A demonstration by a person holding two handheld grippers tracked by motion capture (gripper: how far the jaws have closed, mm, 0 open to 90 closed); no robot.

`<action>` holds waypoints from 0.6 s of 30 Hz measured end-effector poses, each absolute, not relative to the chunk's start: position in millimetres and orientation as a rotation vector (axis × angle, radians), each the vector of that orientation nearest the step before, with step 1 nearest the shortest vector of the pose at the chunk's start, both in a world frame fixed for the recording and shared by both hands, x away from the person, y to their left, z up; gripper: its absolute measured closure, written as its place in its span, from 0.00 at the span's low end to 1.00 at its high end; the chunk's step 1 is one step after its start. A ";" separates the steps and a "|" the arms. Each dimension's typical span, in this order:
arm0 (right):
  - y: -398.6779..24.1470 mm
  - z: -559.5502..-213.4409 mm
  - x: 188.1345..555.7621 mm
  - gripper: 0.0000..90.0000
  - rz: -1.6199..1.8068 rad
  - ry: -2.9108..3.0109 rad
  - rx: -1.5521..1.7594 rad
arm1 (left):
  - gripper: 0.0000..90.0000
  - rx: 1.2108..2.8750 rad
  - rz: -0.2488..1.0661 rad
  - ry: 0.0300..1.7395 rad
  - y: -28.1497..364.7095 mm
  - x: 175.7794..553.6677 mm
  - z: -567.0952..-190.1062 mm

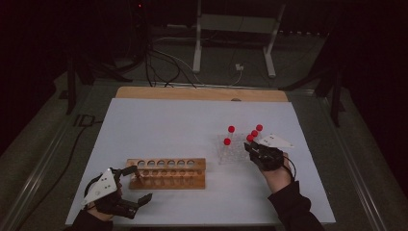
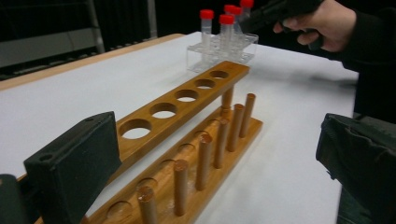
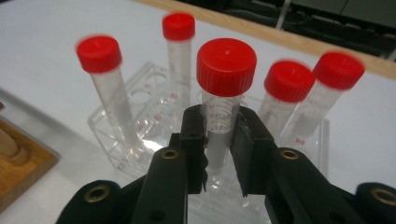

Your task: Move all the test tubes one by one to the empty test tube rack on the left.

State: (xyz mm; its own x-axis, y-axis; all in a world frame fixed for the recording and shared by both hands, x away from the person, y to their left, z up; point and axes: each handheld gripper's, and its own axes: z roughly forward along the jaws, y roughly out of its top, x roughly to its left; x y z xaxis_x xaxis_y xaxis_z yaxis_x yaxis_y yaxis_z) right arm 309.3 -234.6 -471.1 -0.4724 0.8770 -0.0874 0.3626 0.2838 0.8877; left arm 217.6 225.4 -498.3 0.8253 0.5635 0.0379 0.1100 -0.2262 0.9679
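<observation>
The right gripper (image 3: pixel 219 154) has its fingers (image 3: pixel 194 140) clamped on a clear tube with a red cap (image 3: pixel 226 65), which stands upright in the clear plastic rack (image 3: pixel 140 140) on the right side of the white bench (image 1: pixel 168 125). Four more red-capped tubes (image 3: pixel 99 53) stand around it in the same rack. The left gripper (image 1: pixel 139 187) sits at the near end of the wooden rack (image 1: pixel 166 174), fingers (image 2: pixel 74 163) wide apart with that end between them, not pressing on it. The wooden rack's holes are empty.
</observation>
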 end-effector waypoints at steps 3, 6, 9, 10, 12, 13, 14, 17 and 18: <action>-235.0 -464.2 305.9 0.83 1.155 1.955 1.093 | 0.00 1.757 0.441 0.513 225.2 217.8 -494.2; -235.1 -457.7 302.5 0.83 1.167 1.941 1.075 | 0.00 1.732 0.424 0.513 225.3 219.5 -487.6; -235.5 -451.1 298.5 0.83 1.188 1.931 1.060 | 0.00 1.722 0.412 0.489 222.9 220.9 -479.6; -235.3 -448.9 296.9 0.83 1.188 1.928 1.054 | 0.00 1.722 0.412 0.489 222.9 220.9 -479.6; -235.0 -444.4 293.5 0.83 1.199 1.924 1.044 | 0.00 1.709 0.405 0.483 221.5 222.3 -475.6; -235.0 -444.4 293.5 0.83 1.199 1.924 1.044 | 0.00 1.707 0.406 0.482 220.6 223.0 -473.3; -234.5 -442.5 291.7 0.83 1.199 1.921 1.035 | 0.00 1.712 0.393 0.484 219.3 223.9 -470.9; -233.3 -438.0 286.6 0.83 1.214 1.927 1.022 | 0.00 1.738 0.369 0.488 214.3 227.4 -462.6; -232.7 -437.1 285.4 0.83 1.220 1.935 1.017 | 0.00 1.751 0.363 0.482 212.2 228.9 -459.6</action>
